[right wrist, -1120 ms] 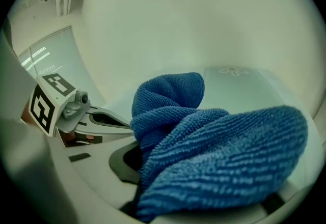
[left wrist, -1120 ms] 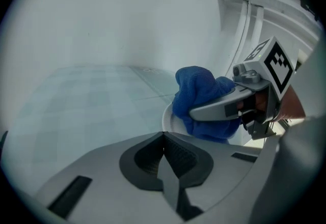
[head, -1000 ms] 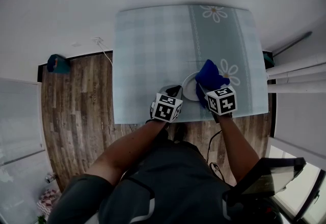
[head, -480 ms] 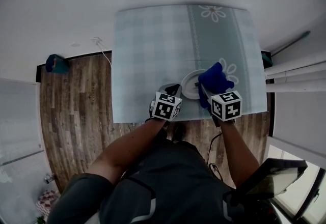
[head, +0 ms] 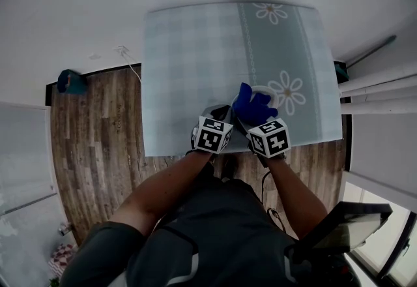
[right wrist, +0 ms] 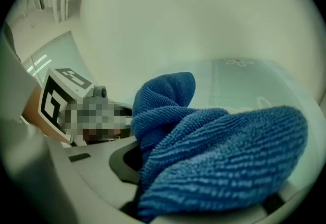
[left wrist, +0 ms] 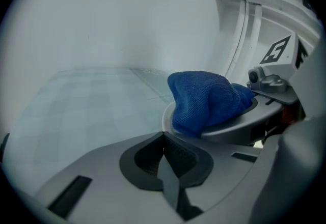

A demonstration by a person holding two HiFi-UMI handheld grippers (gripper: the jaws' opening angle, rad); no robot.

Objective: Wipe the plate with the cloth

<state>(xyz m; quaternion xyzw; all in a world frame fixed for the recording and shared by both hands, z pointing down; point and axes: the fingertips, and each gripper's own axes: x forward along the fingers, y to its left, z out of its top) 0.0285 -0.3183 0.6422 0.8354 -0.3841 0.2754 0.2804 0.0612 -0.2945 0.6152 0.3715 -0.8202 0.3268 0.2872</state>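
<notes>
- Leftward since half a second ago, the right gripper [head: 253, 124] has swept the cloth [head: 253, 106] across the plate [head: 278, 92], from its right rim to its left side, close to the left gripper [head: 219, 114].
- Right jaws are clamped on a bunch of the blue cloth, which bulges out ahead and lies on the plate.
- Left jaws are together, tips at the plate's near-left rim; whether they pinch it is unclear.
- Cloth looks soft, light and floppy, so it is best held bunched, as it is.
- Plate seems stiff, smooth and breakable, likely to slide on the tablecloth [head: 189, 64]; it should be steadied at the rim.
</notes>
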